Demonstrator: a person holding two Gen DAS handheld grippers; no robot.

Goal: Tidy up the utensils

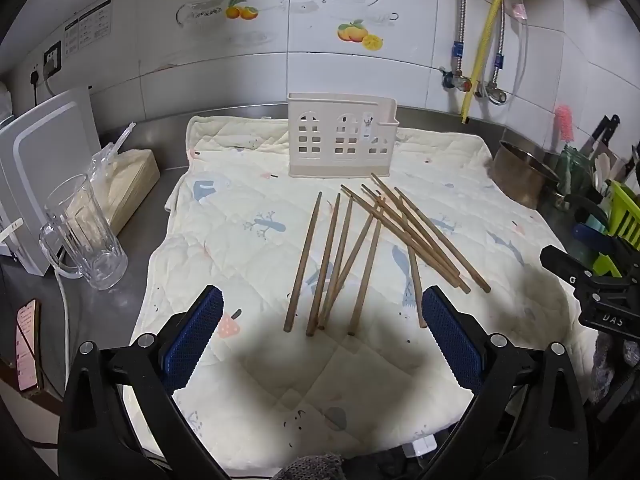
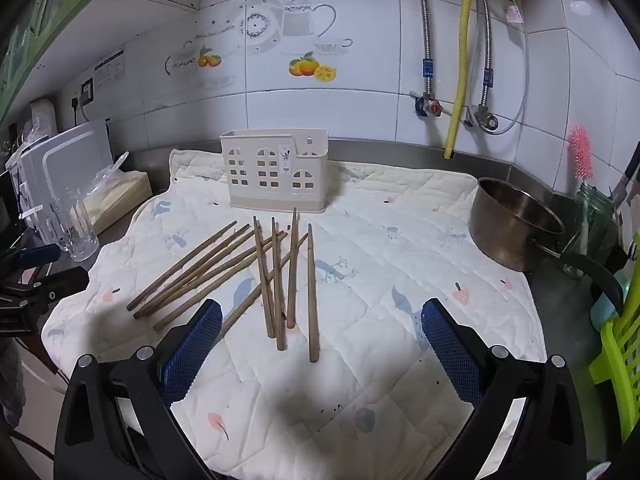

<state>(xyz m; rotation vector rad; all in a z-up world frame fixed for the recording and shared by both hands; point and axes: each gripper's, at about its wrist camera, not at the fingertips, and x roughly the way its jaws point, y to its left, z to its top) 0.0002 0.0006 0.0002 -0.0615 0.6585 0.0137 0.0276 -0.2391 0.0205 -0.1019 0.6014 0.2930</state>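
Several brown wooden chopsticks (image 1: pixel 360 248) lie scattered on a quilted cream cloth (image 1: pixel 248 264); they also show in the right wrist view (image 2: pixel 276 276). A beige utensil holder (image 1: pixel 340 136) with window cut-outs stands upright behind them, seen too in the right wrist view (image 2: pixel 276 172). My left gripper (image 1: pixel 322 304) is open and empty, just in front of the chopsticks' near ends. My right gripper (image 2: pixel 322 314) is open and empty, its jaws either side of the near ends. The right gripper's body shows at the left view's right edge (image 1: pixel 600 284).
A glass mug (image 1: pixel 80 232), a white board (image 1: pixel 44 160), a bagged pack (image 1: pixel 124 176) and a phone (image 1: pixel 28 344) sit left. A steel pot (image 2: pixel 516 224), a jar with a pink brush (image 2: pixel 580 152) and a green rack (image 2: pixel 620 344) sit right. Tiled wall with hoses stands behind.
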